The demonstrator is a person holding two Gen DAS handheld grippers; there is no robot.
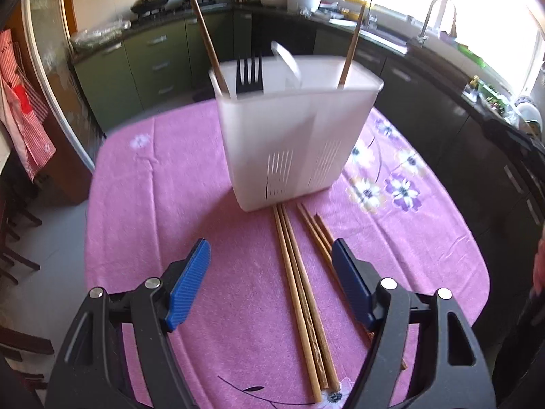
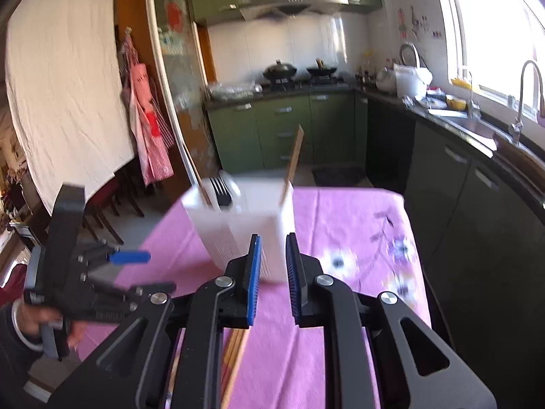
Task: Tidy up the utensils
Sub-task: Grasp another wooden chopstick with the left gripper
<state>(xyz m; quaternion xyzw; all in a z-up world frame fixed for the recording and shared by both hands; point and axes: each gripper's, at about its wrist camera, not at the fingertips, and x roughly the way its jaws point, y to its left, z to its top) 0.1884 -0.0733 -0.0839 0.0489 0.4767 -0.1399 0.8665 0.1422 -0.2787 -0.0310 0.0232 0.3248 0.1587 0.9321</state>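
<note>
Nearest in the left wrist view, the left gripper (image 1: 270, 271) hangs above the bench (image 1: 177, 211), its blue fingers (image 1: 187, 283) spread wide and holding nothing. Between them lie three loose chopsticks (image 1: 299, 293), their near ends cut off by the picture's lower edge; a second pair of chopsticks (image 1: 318, 235) is partly hidden behind the right-hand finger. All point toward the white utensil holder (image 1: 293, 143), which stands just beyond their far tips. Inside it a black fork (image 1: 249, 76), two upright chopsticks (image 1: 207, 44) and a blurred white utensil (image 1: 287, 63) show above the rim. In the right wrist view, the right gripper (image 2: 274, 274) has its fingers close together with a narrow gap, empty, the holder straight ahead and motion-blurred.
</note>
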